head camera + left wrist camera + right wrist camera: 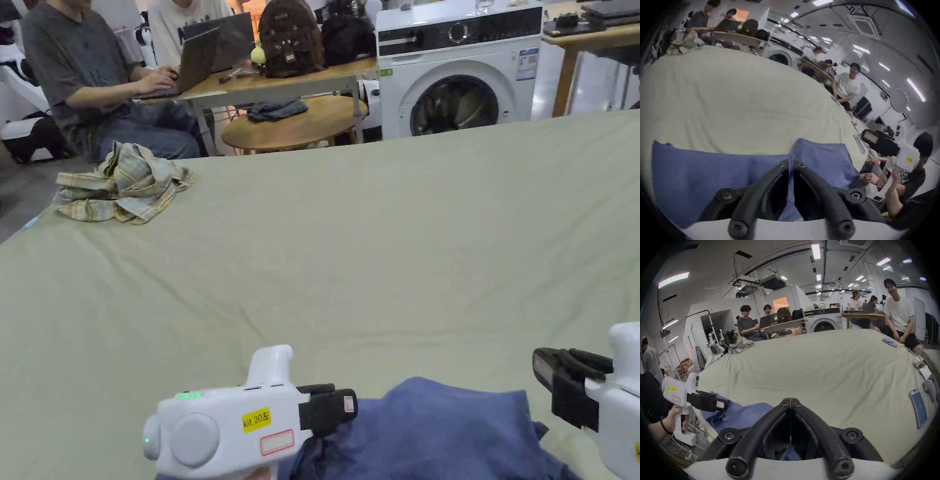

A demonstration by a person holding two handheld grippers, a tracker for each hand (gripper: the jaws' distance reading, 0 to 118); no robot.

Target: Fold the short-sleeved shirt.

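Note:
A blue short-sleeved shirt lies bunched at the near edge of the pale green covered table. My left gripper points right at the shirt's left side, held by a hand. In the left gripper view its jaws are shut on a raised fold of the blue shirt. My right gripper hovers just right of the shirt, a little above it. Its jaws are shut with nothing seen between the tips; the blue shirt lies to their left, beside the left gripper.
A crumpled plaid garment sits at the table's far left corner. A phone-like device and small items lie along the right edge. A person sits at the far right corner. Beyond are people at desks and a washing machine.

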